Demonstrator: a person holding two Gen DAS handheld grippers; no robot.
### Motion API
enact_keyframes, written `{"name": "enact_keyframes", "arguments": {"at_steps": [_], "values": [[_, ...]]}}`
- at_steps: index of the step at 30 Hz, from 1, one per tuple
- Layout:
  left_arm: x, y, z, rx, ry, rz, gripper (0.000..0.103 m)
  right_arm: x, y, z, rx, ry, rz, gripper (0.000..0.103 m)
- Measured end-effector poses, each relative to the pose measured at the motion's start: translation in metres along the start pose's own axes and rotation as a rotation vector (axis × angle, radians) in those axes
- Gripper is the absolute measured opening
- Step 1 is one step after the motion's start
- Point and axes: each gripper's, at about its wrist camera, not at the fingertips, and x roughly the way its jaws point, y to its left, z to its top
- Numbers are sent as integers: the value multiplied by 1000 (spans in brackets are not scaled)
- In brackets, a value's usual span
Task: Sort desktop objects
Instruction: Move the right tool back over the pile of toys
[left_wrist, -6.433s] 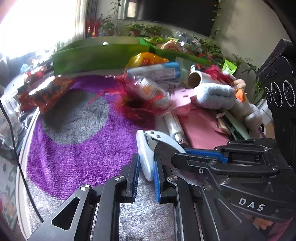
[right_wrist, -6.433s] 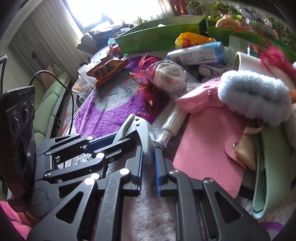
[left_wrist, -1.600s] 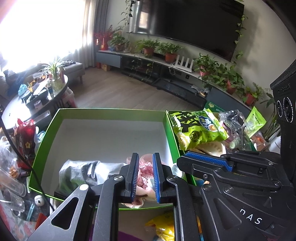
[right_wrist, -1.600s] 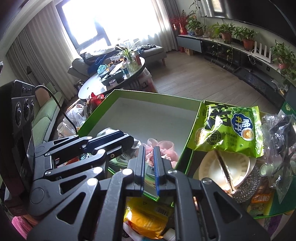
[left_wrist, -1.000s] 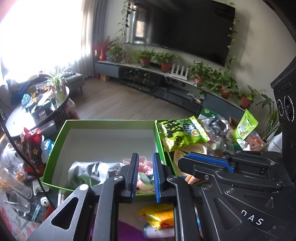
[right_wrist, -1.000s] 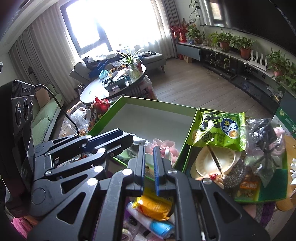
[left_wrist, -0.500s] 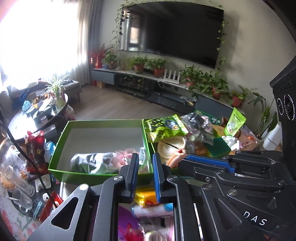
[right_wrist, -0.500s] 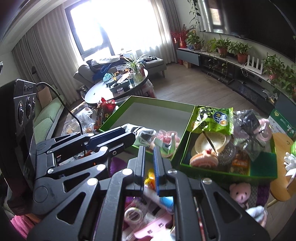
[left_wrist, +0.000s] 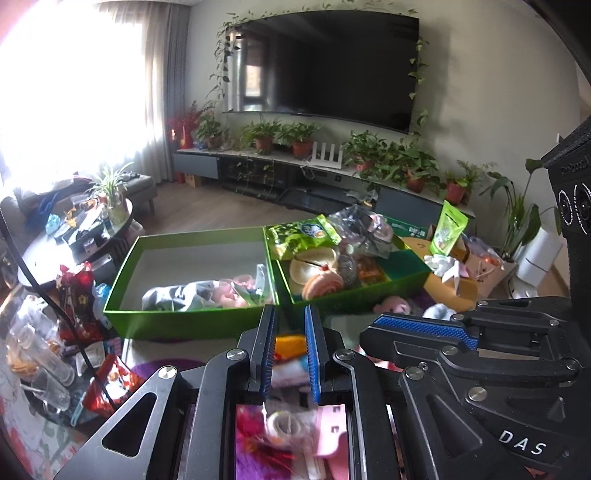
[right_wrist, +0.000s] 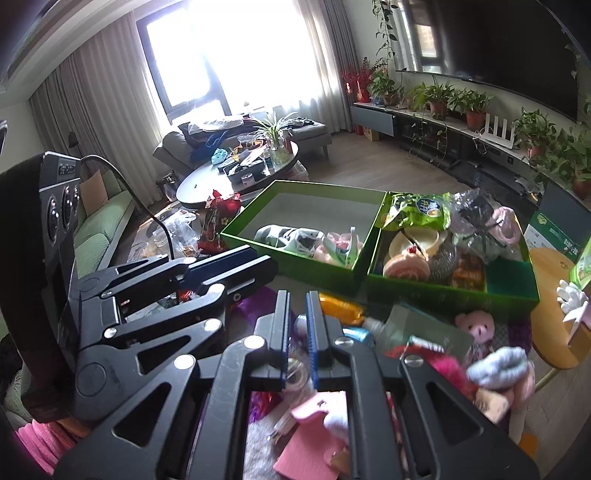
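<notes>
Two green boxes stand side by side at the far edge of the table. The left box (left_wrist: 122, 280) holds a grey-white bag and pink items. The right box (left_wrist: 413, 262) holds a green snack bag (left_wrist: 299, 236), a wooden dish and a pink roll. My left gripper (left_wrist: 290, 317) is raised above the clutter with its jaws narrowly apart and nothing between them. My right gripper (right_wrist: 297, 299) is beside it, jaws also narrowly apart and empty. Below them lie a tape roll (left_wrist: 282, 424), a pink pouch (right_wrist: 314, 410), a yellow packet (right_wrist: 340, 304) and a grey plush (right_wrist: 495, 365).
A purple rug (left_wrist: 155, 369) covers the table. Glass jars (left_wrist: 33, 369) and a red snack bag (left_wrist: 75, 291) sit at the left edge. A small pink pig toy (right_wrist: 476, 323) lies by the right box. A round wooden stool (right_wrist: 554, 299) stands at the right. A coffee table (right_wrist: 221, 177) stands beyond.
Both grippers have pulled back and risen away from the green boxes, so the boxes look smaller and farther. The white object held earlier is no longer in either gripper.
</notes>
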Motion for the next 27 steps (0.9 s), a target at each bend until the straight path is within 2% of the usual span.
{"name": "enact_keyframes", "arguments": {"at_steps": [6, 10, 13, 27], "values": [[-11, -11, -19, 5, 0, -4, 14, -18, 10, -23, -26, -14, -23, 11], [-15, -16, -32, -2, 6, -2, 26, -27, 10, -42, -27, -18, -21, 11], [-17, -21, -42, -3, 19, -3, 32, -32, 8, -54, -14, -15, -7, 11], [-11, -60, -88, 4, 71, -37, 33, -47, -10, -120, 27, -1, -20, 12]]}}
